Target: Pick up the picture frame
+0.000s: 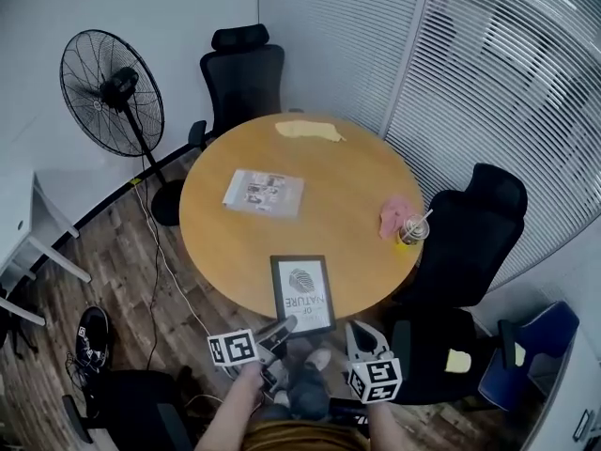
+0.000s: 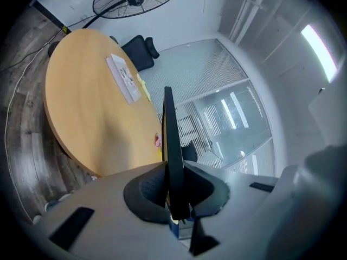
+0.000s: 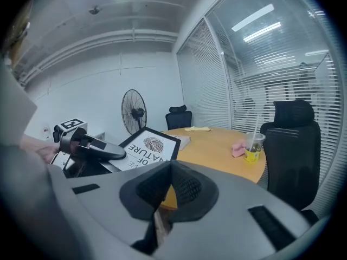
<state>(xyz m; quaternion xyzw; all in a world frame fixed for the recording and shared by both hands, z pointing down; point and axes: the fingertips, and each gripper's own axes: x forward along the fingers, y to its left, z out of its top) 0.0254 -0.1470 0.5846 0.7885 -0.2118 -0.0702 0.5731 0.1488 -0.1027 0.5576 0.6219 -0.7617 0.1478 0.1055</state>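
L gripper (image 1: pixel 285 327): jaws clamped narrow on near-left edge of pic frame (image 1: pixel 303 291); in left gripper view frame stands edge-on btwn the 2 pads.
R gripper (image 3: pixel 171 169): jaws together, nothing btwn them; just right of frame, not touching it.
Pic frame: black border, white print w/ leaf motif, face up, tilted, over near rim of table (image 1: pixel 347 158); can't tell if far edge rests on top.
Table centre: clear sleeve w/ photos (image 1: pixel 264 193), lying flat.
Far rim: yellow cloth (image 1: pixel 308 131).
Right rim: pink cloth (image 1: pixel 394 216) touching cup w/ straw (image 1: pixel 411 230).
Around table: 2 black chairs, 1 at back (image 1: pixel 246 73), 1 at right (image 1: pixel 470 233); fan (image 1: pixel 113 92) on floor, left.
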